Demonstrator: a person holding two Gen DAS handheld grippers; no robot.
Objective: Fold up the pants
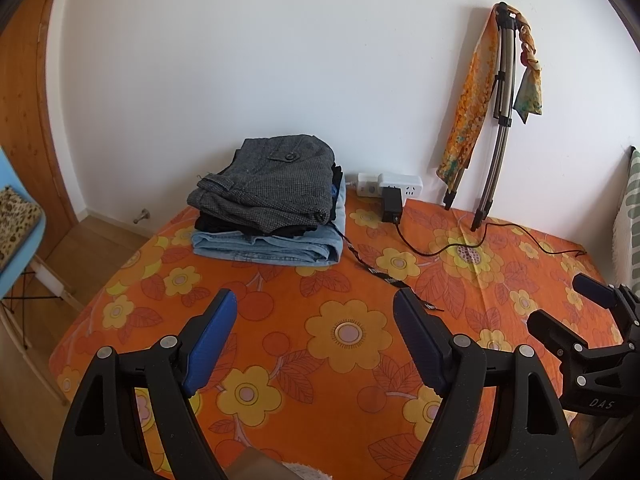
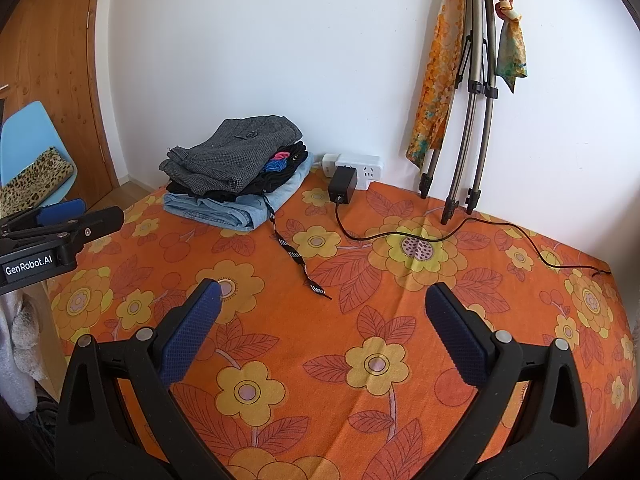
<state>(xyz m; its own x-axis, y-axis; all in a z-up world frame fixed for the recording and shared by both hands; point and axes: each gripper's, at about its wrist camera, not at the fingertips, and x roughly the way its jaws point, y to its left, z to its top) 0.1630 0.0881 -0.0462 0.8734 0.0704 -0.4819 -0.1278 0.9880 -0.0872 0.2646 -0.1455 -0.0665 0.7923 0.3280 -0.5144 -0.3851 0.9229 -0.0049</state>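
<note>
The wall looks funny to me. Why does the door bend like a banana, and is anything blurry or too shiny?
Left wrist view: the fisheye lens bows the wooden door and darkens the corners; the folded pants stack is sharp, in soft daylight without glare. Right wrist view: the same bend on the tripod; the flowered cloth is crisp, with faint shadows.

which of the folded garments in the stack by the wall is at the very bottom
The light blue denim pair, lying directly on the orange floral sheet. Black folded clothes sit above it, and the grey tweed pair is on top.
</note>
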